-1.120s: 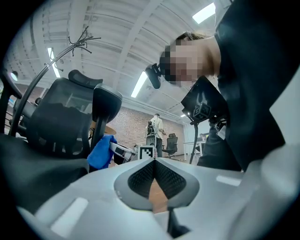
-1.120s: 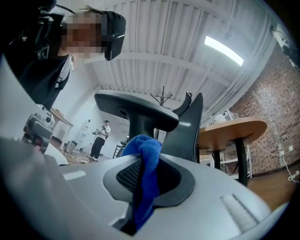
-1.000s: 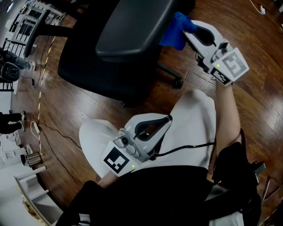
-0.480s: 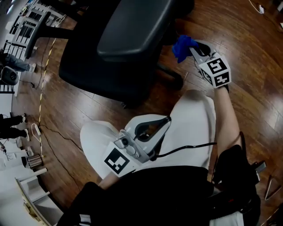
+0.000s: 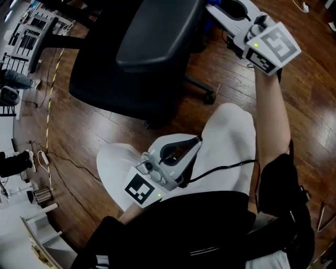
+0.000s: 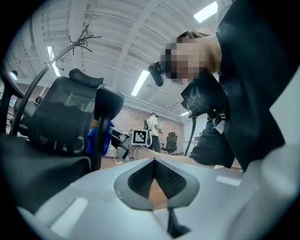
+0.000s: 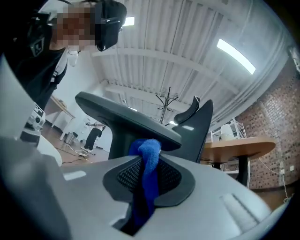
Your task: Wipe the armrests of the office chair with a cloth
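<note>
The black office chair (image 5: 105,79) stands ahead of my knees, its armrest pad (image 5: 157,31) nearest. My right gripper (image 5: 211,10) reaches to the pad's far right edge, and only a sliver of cloth shows there. In the right gripper view the right gripper (image 7: 147,157) is shut on the blue cloth (image 7: 149,164), which is bunched right under the armrest (image 7: 126,119). My left gripper (image 5: 198,142) rests on my lap, shut and holding nothing. From the left gripper (image 6: 154,160) view I see the armrest (image 6: 108,101) side-on with the blue cloth (image 6: 101,136) beside its post.
Dark wood floor (image 5: 231,79) surrounds the chair. A chair-base leg with a caster (image 5: 210,97) juts toward my right knee. Cables (image 5: 52,152) trail on the floor at left, near shelving (image 5: 26,31). A wooden desk (image 7: 239,147) stands right of the chair.
The right gripper with the cloth pulled back toward me, then swung up and away along the armrest's edge. The left gripper stayed on my lap.
</note>
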The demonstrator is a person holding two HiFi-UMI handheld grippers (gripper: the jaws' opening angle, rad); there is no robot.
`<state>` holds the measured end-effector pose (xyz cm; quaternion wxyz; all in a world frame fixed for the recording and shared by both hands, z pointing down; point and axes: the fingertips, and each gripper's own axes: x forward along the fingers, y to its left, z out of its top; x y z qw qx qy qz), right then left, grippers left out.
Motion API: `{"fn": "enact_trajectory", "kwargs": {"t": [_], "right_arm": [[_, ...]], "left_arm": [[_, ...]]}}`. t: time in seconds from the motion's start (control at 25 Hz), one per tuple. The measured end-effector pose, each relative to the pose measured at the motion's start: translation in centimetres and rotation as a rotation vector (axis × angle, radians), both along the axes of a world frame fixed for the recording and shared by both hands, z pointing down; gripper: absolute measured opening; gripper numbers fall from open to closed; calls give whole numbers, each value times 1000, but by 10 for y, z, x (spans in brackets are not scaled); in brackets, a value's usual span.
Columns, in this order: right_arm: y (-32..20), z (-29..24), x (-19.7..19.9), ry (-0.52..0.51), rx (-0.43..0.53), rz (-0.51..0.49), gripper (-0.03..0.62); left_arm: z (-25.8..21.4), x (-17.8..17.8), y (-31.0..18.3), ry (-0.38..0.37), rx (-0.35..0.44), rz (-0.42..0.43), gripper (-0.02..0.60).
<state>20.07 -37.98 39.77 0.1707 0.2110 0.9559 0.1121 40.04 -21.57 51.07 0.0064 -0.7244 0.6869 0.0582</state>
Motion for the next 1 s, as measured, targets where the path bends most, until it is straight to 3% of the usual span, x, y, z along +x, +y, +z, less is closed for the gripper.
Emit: {"fn": "enact_trajectory", "kwargs": {"t": [0.2, 0.44, 0.56, 0.68, 0.8, 0.88, 1.0], "right_arm": [[-14, 59, -9, 130, 13, 10, 46], [-31, 167, -10, 336, -48, 63, 46], [-27, 200, -6, 388, -77, 74, 46], [-13, 213, 0, 411, -60, 60, 48], [14, 209, 23, 431, 33, -8, 48], [41, 195, 46, 413, 69, -45, 48], [89, 158, 74, 333, 31, -86, 48]], "left_arm": [[0, -4, -1, 16, 11, -1, 5], [3, -2, -1, 30, 10, 0, 5], [10, 1, 3, 37, -5, 12, 5], [17, 2, 4, 27, -9, 26, 5], [14, 7, -8, 1, -4, 42, 5], [4, 9, -9, -5, 23, 57, 5], [-11, -2, 6, -16, 58, 75, 5]]}}
